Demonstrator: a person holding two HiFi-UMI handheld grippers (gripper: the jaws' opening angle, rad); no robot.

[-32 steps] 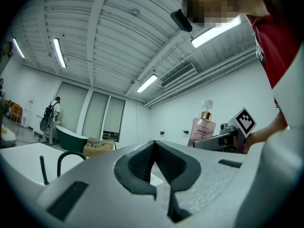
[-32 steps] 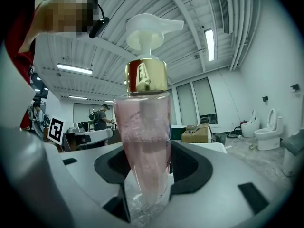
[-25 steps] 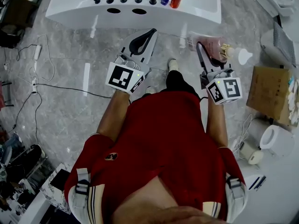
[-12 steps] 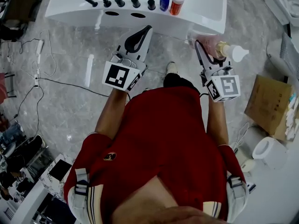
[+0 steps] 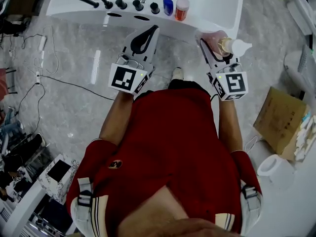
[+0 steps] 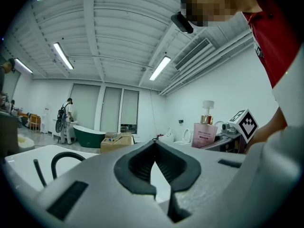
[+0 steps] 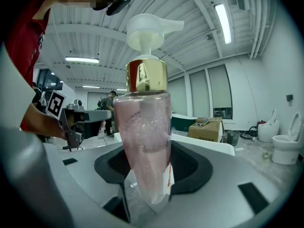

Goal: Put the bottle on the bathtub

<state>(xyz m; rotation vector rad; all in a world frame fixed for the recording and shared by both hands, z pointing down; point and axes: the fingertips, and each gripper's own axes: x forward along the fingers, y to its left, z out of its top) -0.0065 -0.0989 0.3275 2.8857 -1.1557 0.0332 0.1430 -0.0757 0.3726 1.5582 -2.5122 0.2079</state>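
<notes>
Step in hand: judging by the layout, the carry is under way; the bottle is in the air and not yet set down.
Right gripper: the right gripper is clamping the bottle low on its pink body, with the jaws standing wide around it and the pump head sitting upright above them in the right gripper view.
Left gripper: the left gripper is holding nothing, its jaw tips meeting with only an empty loop behind them; it is hovering near the tub wall at 11 o'clock of the person.
Bottle: in the head view it is hanging at the near edge of the bathtub, at 1 o'clock of the person.
Bathtub: it is lying at 12 o'clock, with black taps, a blue bottle and a red bottle standing in a row on its rim.
Next move: it is calling for the base to be brought level over the bare rim at 3 o'clock of the red bottle, lowered until it is resting flat, and only then released.
Hidden: the base of the bottle is sitting down between the jaws, so the gap to the rim is not showing; the head view is cutting off the far side of the tub; the label print is too blurred to read.
</notes>
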